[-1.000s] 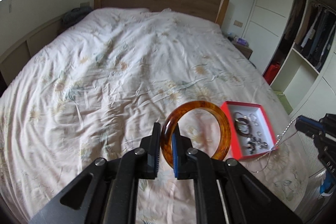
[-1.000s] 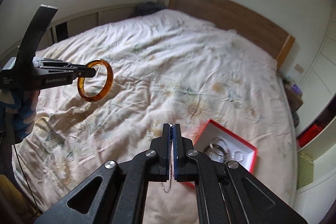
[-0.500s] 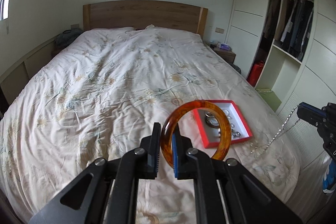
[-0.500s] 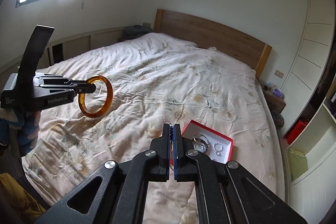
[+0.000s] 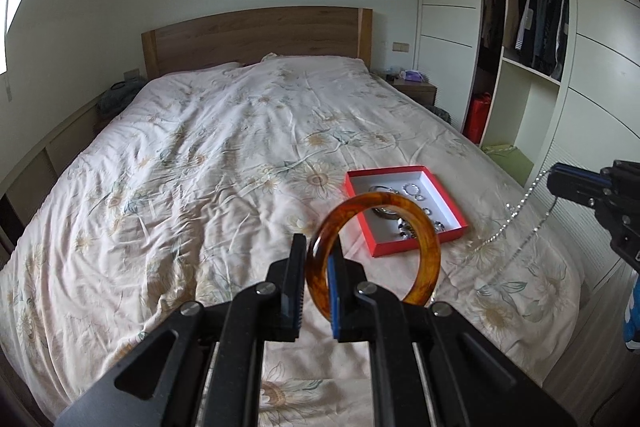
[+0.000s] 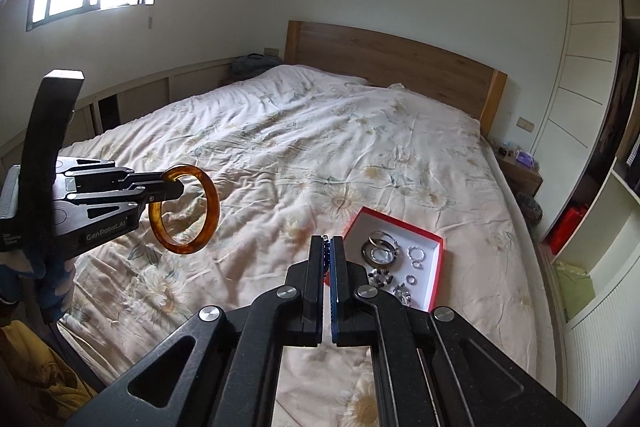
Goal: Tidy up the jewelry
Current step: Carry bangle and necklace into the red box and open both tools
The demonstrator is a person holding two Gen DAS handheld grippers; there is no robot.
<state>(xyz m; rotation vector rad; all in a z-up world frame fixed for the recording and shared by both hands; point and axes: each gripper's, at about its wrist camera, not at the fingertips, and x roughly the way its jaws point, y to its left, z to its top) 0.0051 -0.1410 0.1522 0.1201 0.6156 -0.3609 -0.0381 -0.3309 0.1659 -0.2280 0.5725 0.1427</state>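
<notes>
Both hand-held grippers have drawn back from the bed [image 5: 224,163] and tipped up. The red box [image 6: 434,269], earlier just beside the amber bangle [image 5: 430,261], now lies farther off, with more headboard [image 5: 256,33] and seemingly more wardrobe [image 5: 532,27] in sight.

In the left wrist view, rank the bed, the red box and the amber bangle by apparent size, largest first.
1. bed
2. red box and amber bangle: they look about alike; the bangle, clamped in the left gripper, is much nearer the camera, so I won't rank them.
</notes>
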